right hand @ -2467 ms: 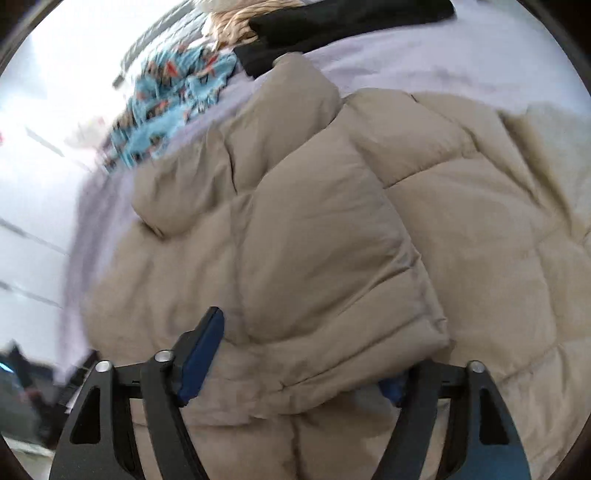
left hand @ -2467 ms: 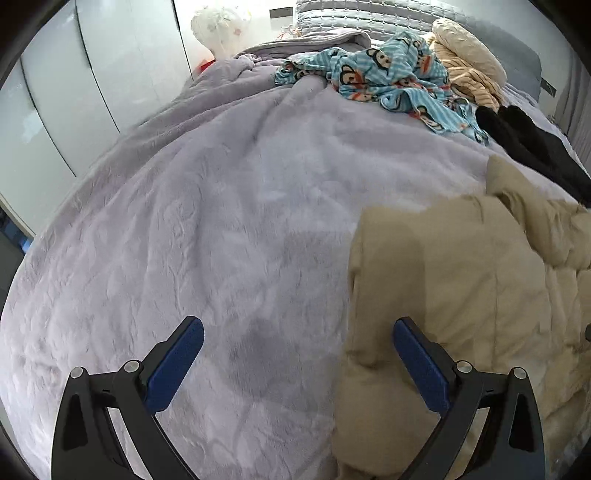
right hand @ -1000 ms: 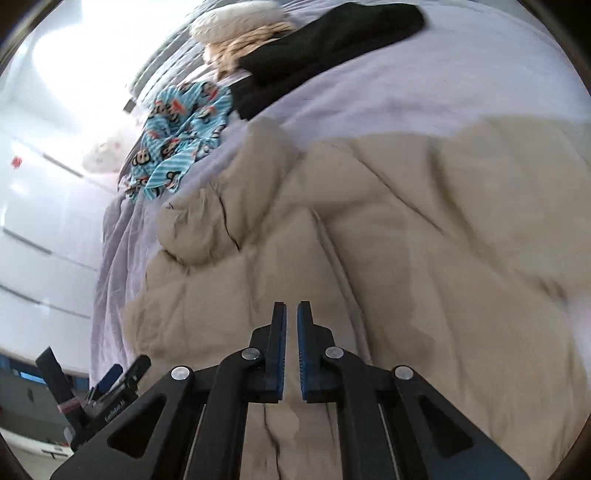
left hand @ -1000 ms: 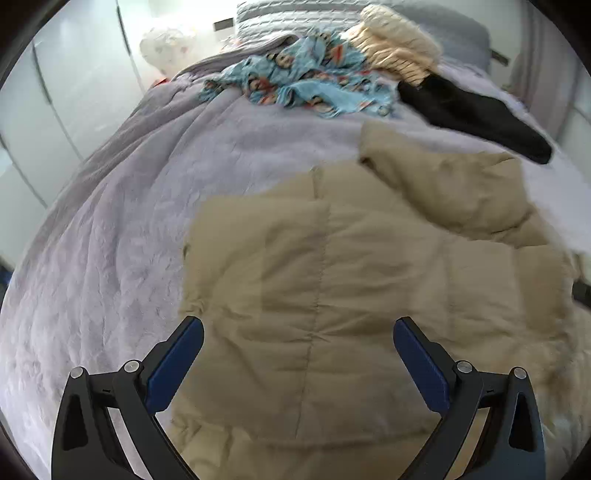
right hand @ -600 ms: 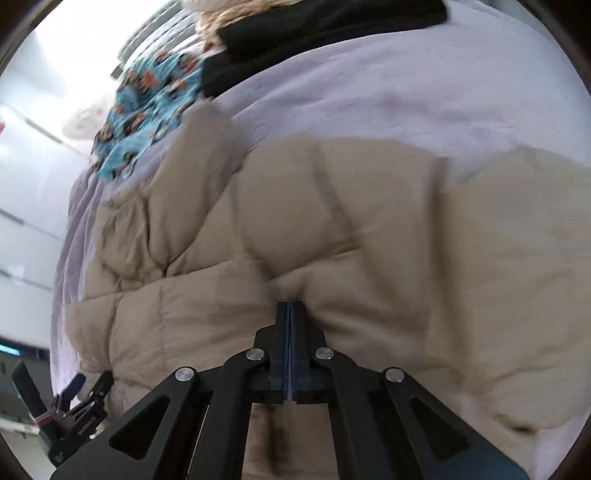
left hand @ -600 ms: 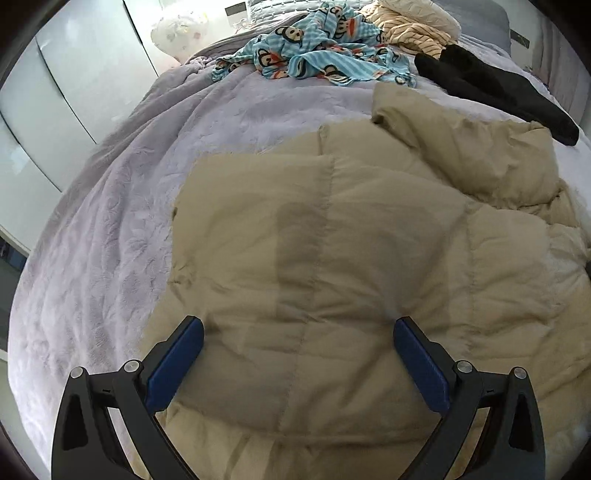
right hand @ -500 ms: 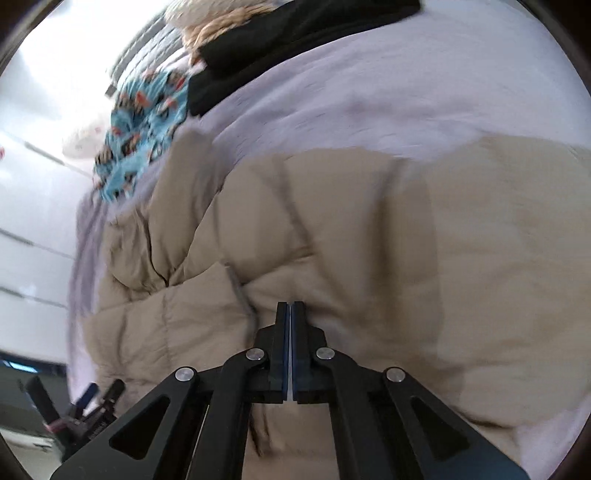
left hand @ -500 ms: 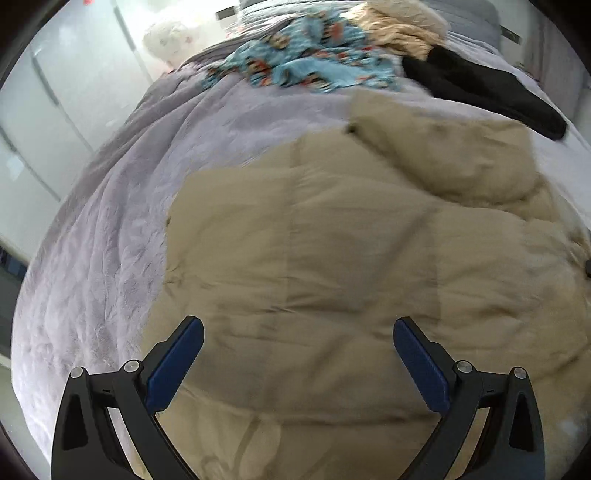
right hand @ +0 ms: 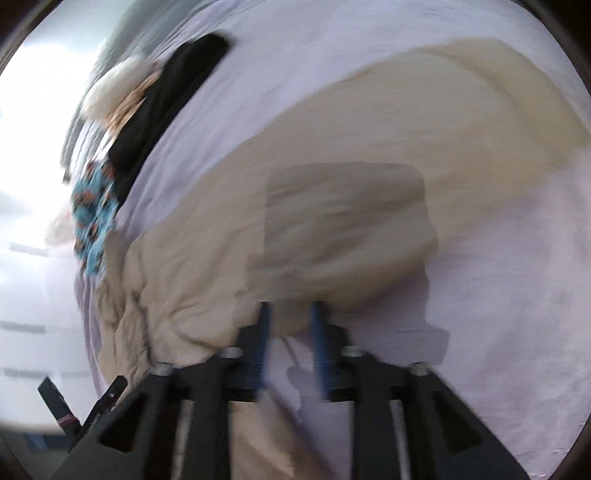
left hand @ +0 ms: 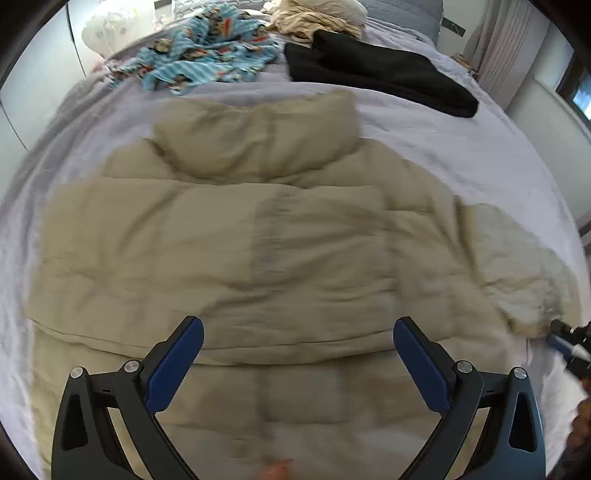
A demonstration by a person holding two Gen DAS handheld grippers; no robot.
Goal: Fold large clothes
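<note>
**Beige jacket spread flat, both tongs free of it**

Blue pads of my left gripper (left hand: 297,363) stand wide apart nearest the lens, hanging over the lower hem of the jacket (left hand: 258,258) with nothing between them. My right gripper (right hand: 288,343) is mid-release: its jaws are opening, about half apart, and I see only a thin pale line, perhaps a cord or drawstring, in the gap, nothing pressed by the pads. That view is badly smeared, so I cannot say whether the tips brush the cloth.

Beyond the tongs the jacket lies on the lilac bedspread (left hand: 480,155), back up as far as I can judge, hem toward me, its collar (left hand: 258,136) bunched at the far end. One sleeve (left hand: 517,266) trails off to the right, just beside the right gripper's tip at the frame edge. Farther on lie a black garment (left hand: 376,74), a blue patterned cloth (left hand: 207,48) and a striped tan heap (left hand: 317,18) by the headboard.

My worries from here: the padded fabric is thick and slippery, so a shallow pinch at the hem could slip out mid-fold. The cord could snag on the right gripper's opening pads and drag the sleeve edge askew. If I fold toward the collar too far, the jacket may ride onto the black garment.
</note>
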